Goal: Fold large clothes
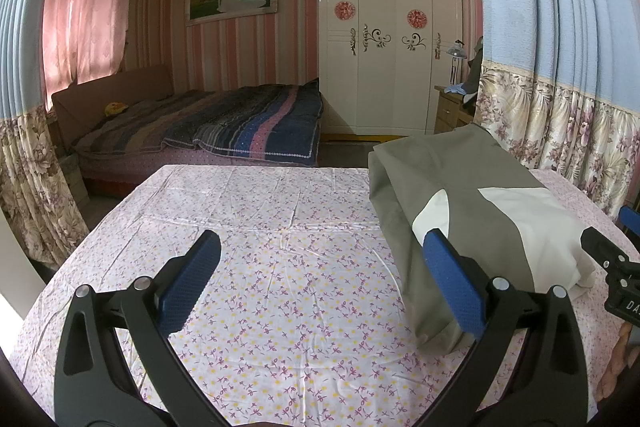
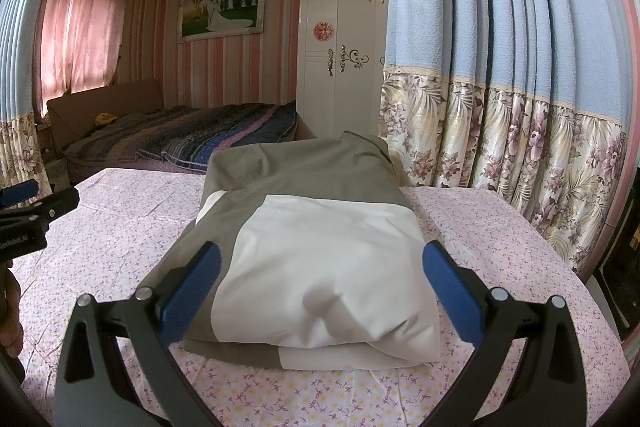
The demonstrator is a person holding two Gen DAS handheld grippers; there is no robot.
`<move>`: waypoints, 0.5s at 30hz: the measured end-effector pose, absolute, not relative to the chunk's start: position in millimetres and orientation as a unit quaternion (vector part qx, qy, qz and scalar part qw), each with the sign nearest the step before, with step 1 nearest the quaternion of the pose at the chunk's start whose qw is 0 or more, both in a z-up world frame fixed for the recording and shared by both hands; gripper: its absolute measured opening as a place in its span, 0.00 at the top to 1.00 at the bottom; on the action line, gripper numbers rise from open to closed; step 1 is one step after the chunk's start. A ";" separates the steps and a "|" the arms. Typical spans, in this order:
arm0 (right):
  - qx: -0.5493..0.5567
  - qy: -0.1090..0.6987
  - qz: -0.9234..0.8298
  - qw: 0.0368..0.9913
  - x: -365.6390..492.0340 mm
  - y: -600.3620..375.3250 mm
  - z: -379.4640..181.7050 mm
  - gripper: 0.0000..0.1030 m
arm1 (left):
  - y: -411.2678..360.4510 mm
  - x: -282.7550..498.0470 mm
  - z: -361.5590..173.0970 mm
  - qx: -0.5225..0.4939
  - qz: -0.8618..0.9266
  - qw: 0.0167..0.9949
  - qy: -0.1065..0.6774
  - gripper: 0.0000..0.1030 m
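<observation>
Floral table point(image 1: 280, 267) — garment's point(image 2: 320, 247) underside hidden

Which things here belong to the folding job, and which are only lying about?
For the job:
- folded grey and white garment
- flowered sheet under it
- left tool, open
- right tool, open

Lying about:
- bed with striped quilt
- white wardrobe
- curtains
</observation>
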State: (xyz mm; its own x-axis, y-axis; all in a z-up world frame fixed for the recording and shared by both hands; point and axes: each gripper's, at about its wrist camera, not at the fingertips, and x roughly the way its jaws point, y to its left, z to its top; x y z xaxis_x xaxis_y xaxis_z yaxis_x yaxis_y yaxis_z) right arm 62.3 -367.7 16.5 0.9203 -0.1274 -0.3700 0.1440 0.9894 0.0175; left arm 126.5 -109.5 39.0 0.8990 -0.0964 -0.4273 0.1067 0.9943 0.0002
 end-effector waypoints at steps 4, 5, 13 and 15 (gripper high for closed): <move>0.022 0.188 -0.068 0.980 62.8 -368.7 16.3 0.02 | -109.5 126.6 38.7 0.012 -0.052 0.974 0.218 0.03; 0.022 0.188 -0.068 0.980 62.9 -368.8 16.3 0.02 | -109.4 126.5 39.0 0.012 -0.052 0.974 0.219 0.03; 0.022 0.189 -0.068 0.979 62.1 -369.5 15.5 0.02 | -111.6 123.2 40.4 0.015 -0.052 0.977 0.204 0.03; 0.022 0.189 -0.067 0.979 63.0 -369.5 15.6 0.02 | -113.2 121.9 42.9 0.013 -0.066 0.978 0.200 0.03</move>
